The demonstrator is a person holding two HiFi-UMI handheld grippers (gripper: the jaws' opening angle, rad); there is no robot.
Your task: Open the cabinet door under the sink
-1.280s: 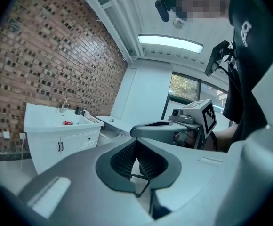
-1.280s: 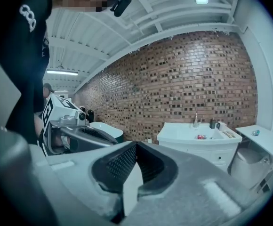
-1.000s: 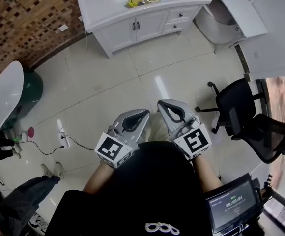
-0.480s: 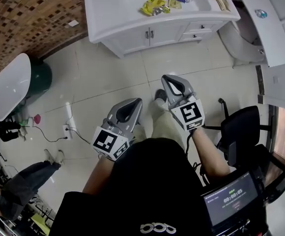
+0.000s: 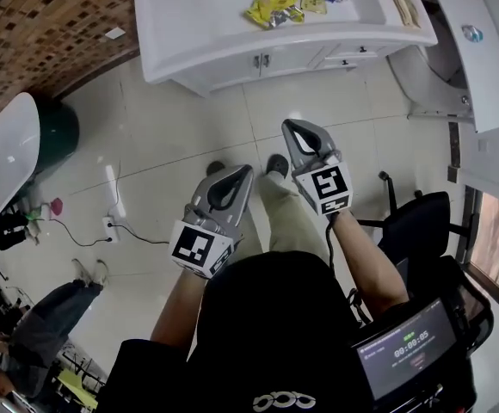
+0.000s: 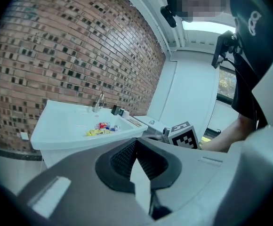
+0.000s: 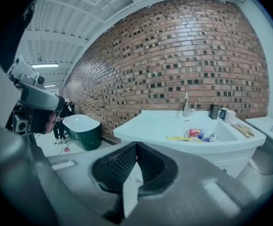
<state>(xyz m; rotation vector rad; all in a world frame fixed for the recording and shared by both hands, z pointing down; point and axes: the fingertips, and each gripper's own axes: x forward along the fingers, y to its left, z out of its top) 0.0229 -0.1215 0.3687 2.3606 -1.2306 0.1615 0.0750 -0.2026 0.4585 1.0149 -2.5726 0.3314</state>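
Note:
The white sink vanity [image 5: 232, 33] stands at the top of the head view, with coloured packets [image 5: 275, 5] in its basin. Its two cabinet doors [image 5: 262, 61] under the basin are closed, their handles side by side. Both grippers hover over the tiled floor well short of the vanity, pointing at it. My left gripper [image 5: 243, 172] is shut and holds nothing. My right gripper [image 5: 291, 127] is a little further forward, also shut and empty. The basin [image 7: 183, 126] fills the right gripper view; the doors are hidden behind the jaws there. The sink [image 6: 80, 126] shows at left in the left gripper view.
A white-and-green tub [image 5: 9, 157] stands by the brick wall at left. A power strip with its cable [image 5: 112, 226] lies on the floor. A toilet [image 5: 434, 76] is right of the vanity, an office chair [image 5: 421, 222] at right. Another person's legs [image 5: 34, 342] show at lower left.
The vanity has come nearer and slid towards the top of the head view. Both grippers moved forward with the person, the right one further. Their jaws stayed shut.

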